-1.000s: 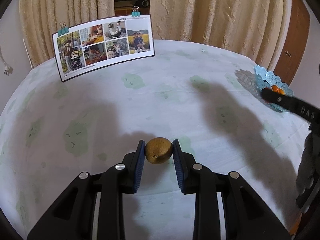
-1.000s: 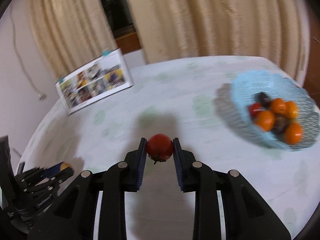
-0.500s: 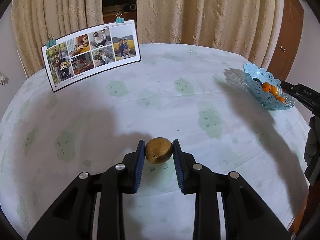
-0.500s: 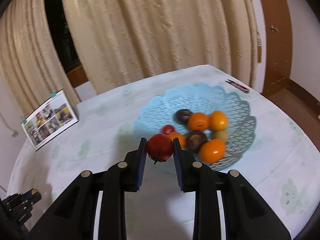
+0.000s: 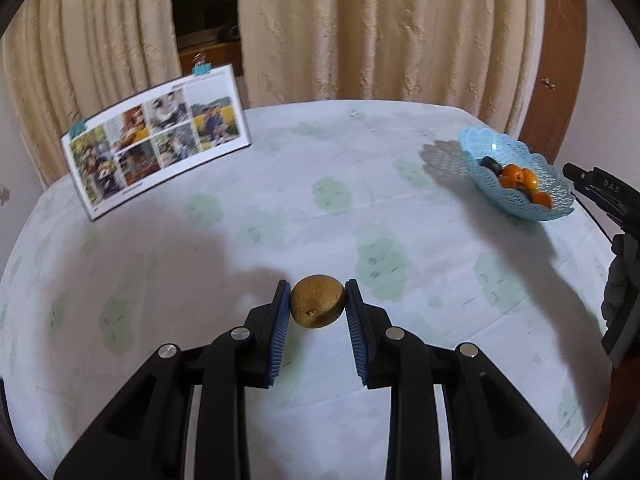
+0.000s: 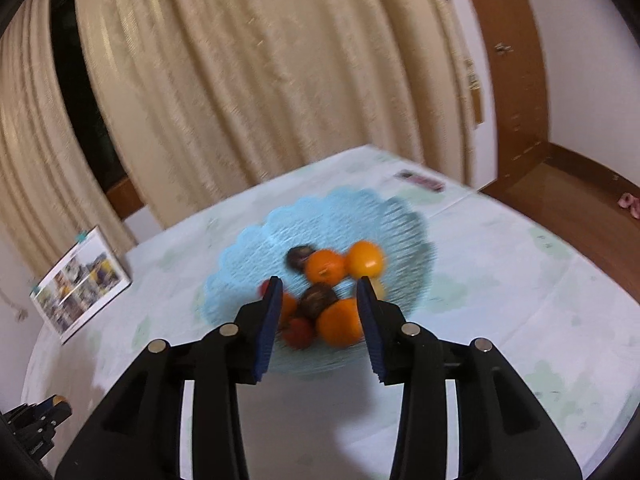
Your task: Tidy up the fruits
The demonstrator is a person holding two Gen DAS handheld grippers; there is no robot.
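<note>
Fruit sorting at the blue basket (image 6: pixel 256 248)

Left gripper (image 5: pixel 317 304) clamps a brown fruit (image 5: pixel 317 306); basket at two o'clock. Right gripper (image 6: pixel 318 292) opening over the basket, nothing pinched.

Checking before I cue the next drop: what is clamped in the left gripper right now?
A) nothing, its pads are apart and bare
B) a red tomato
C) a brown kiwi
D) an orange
C: in the left wrist view the left gripper has both blue pads pressed against a round brown kiwi, held above the tablecloth, well short of the blue basket.
</note>
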